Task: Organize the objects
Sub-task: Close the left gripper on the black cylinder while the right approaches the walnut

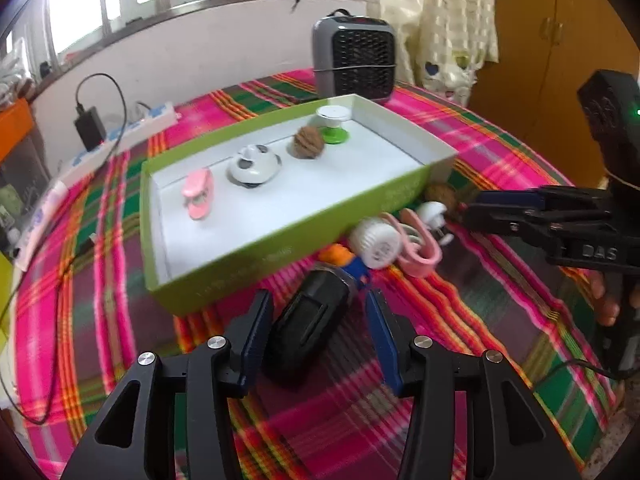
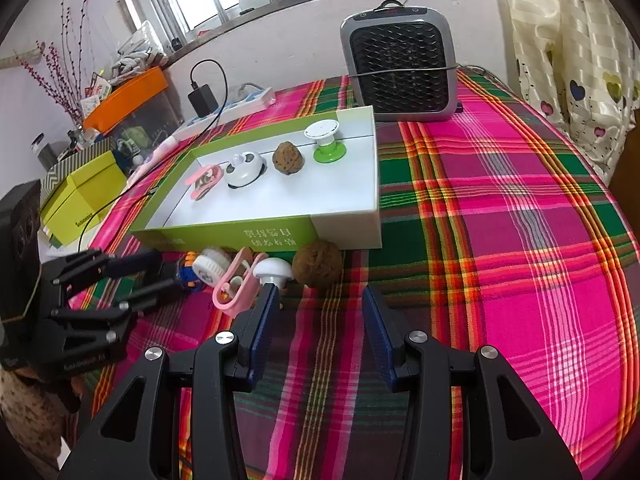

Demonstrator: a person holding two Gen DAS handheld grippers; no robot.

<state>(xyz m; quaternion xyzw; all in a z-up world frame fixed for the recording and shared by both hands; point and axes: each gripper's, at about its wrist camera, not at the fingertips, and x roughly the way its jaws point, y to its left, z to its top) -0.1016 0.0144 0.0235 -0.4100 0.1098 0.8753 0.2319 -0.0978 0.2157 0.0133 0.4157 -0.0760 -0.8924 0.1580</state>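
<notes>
Fingers of my left gripper (image 1: 316,344) stand spread, with a black toy car (image 1: 308,328) lying between them on the cloth; neither pad looks to press it yet, so I call that hand released, not gripping. My right gripper (image 2: 316,334) is likewise spread and holds nothing, only plaid tablecloth (image 2: 500,240) between its fingers.

Just ahead of the left fingers, past the car, lies a small orange and blue toy (image 1: 348,260), then a white cap (image 1: 376,242), a pink clip (image 1: 416,248) and a white knob (image 2: 272,270). A walnut (image 2: 317,263) sits just ahead of the right fingers, touching or nearly touching the box wall.

Beyond them stands the green box (image 1: 280,240). Inside it, in a row along the far wall, are a second pink clip (image 1: 197,194), a black-and-white toy (image 1: 254,166), a second walnut (image 1: 308,142) and a green-footed spool (image 1: 334,124).

By my reckoning, four pieces are stowed and six wait outside: not yet half done.
</notes>
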